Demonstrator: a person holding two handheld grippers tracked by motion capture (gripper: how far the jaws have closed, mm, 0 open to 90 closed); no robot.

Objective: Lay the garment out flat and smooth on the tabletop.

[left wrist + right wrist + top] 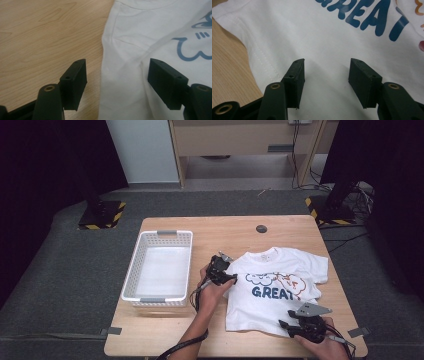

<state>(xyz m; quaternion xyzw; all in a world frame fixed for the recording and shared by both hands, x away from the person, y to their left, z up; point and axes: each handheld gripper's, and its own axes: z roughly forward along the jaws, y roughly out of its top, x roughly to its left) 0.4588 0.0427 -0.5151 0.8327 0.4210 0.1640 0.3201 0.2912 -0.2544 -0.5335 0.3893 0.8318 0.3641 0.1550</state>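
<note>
Two grippers flank the white T-shirt [272,290] near the desk's right edge, left gripper [231,279] at its side, right gripper [286,326] at its hem, jaws apart, seemingly poised to pinch for folding.

My small white cotton T-shirt [272,290] with blue "GREAT" lettering and a cloud print lies flat, front up, on the right half of the table, collar away from me, fabric slightly wrinkled.
</note>
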